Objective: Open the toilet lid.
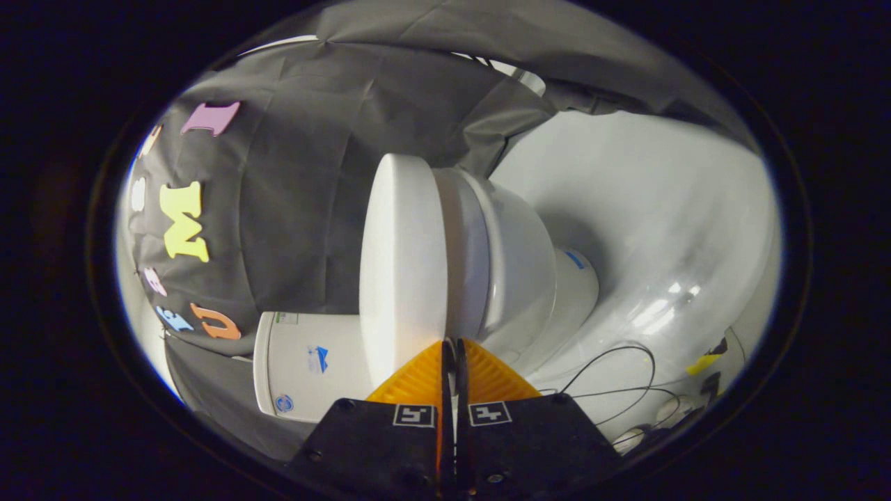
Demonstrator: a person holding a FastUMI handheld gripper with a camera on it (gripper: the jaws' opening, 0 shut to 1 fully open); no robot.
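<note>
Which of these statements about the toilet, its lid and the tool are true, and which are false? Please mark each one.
1. The toilet lid is fully raised against the tank. False: it lies close over the seat, with a narrow gap between them.
2. The tool has its fingers closed together. True.
3. The fingertips point at the edge of the lid, near the gap between the lid and the seat. True.
4. The tool grips a brush. False: nothing is seen between the fingers.
5. Thin black cables lie on the white floor beside the toilet bowl. True.
</note>
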